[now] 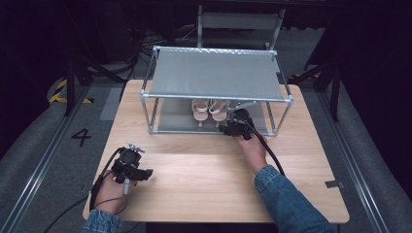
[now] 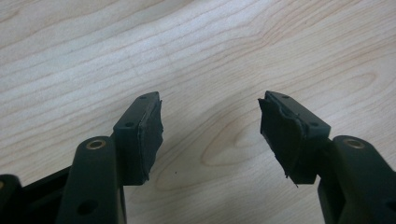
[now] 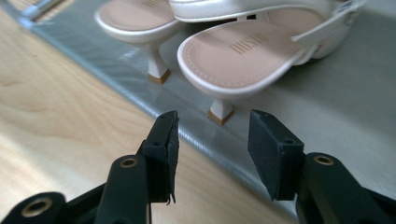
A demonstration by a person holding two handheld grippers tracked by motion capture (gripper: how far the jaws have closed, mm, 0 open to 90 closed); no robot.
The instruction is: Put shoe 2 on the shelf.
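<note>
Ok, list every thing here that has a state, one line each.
Left hand-held gripper: open, nothing between its pads, over bare table.
Right hand-held gripper: open, nothing gripped, just in front of the heels.
Heeled sandals: upright, side by side on the lower shelf.
Shoe rack: upright, top shelf bare.

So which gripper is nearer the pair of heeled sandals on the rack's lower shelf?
Right. The right gripper sits at the shelf's front edge, jaws open just short of the sandals. The left gripper rests far off, open over the table near its front left corner.
</note>
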